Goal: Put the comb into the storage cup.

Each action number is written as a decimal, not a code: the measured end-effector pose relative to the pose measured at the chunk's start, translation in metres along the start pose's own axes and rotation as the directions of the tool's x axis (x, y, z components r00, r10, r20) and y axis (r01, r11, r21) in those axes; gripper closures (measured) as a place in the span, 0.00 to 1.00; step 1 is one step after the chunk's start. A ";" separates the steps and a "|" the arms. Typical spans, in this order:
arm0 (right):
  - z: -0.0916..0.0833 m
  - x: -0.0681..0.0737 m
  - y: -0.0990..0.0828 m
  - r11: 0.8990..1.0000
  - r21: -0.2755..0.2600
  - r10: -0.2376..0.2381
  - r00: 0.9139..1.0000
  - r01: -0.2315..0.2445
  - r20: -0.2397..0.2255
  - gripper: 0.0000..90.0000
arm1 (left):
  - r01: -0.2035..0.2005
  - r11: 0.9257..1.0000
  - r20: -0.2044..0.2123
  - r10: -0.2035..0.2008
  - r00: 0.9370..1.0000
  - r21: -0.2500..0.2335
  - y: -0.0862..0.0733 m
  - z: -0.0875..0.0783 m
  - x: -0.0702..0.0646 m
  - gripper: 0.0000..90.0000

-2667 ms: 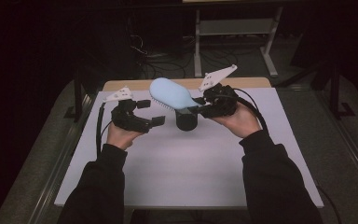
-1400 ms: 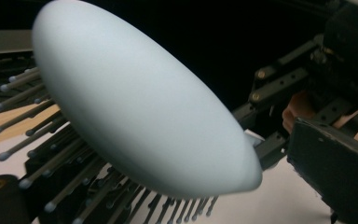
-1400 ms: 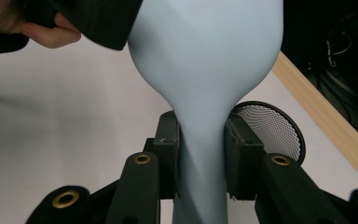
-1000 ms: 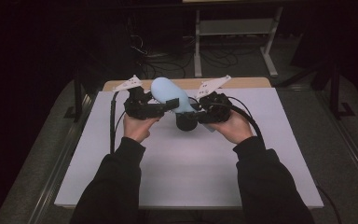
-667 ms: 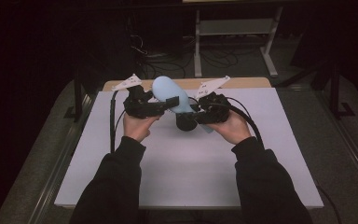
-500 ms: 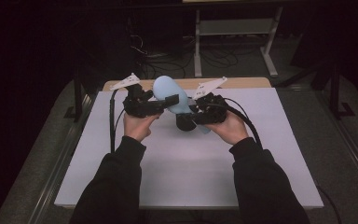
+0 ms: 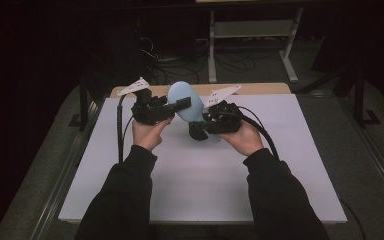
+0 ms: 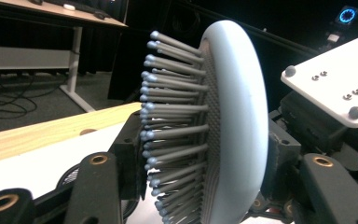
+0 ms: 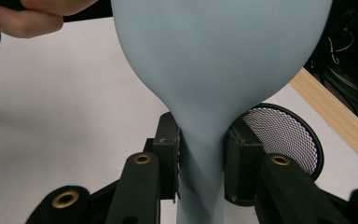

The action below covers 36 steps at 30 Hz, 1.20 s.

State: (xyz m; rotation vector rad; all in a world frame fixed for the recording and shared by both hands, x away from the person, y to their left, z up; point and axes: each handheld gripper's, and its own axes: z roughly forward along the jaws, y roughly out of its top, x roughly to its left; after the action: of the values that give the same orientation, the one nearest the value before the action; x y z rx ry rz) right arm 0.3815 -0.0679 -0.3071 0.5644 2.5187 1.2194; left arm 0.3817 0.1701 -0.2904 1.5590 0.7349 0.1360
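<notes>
A light blue hairbrush (image 7: 182,100) is held above the white table (image 7: 280,175), head up and tilted to the left. My right gripper (image 7: 205,122) is shut on its narrow neck, whose sides both pads press in the right gripper view (image 9: 200,149). My left gripper (image 7: 180,106) reaches in from the left at the head. In the left gripper view the brush head (image 8: 233,116) stands between the jaws, with one pad at the grey bristles (image 8: 177,121) and the other against the smooth back. A black mesh cup (image 7: 197,134) stands on the table just under the brush.
The mesh cup's open rim (image 9: 284,135) lies right behind my right jaws. A wooden strip (image 7: 260,89) runs along the table's far edge. Behind it are cables on the floor and a metal stand (image 7: 250,35). The person's sleeves cover the table's near middle.
The left gripper came in from the left and closed around the brush head. Both hands and the brush have drifted slightly left and tilted in the last second.
</notes>
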 end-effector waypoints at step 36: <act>-0.009 -0.017 -0.026 0.979 -0.095 0.180 0.983 -0.183 -0.039 0.30 | -0.107 0.993 -0.013 0.108 0.994 0.051 0.014 0.018 -0.007 0.58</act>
State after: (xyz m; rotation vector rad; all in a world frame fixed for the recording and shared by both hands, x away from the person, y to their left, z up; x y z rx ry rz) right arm 0.3865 -0.0968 -0.3210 0.7711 2.4594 1.4163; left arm 0.3898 0.1517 -0.2780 1.6476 0.6711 0.2107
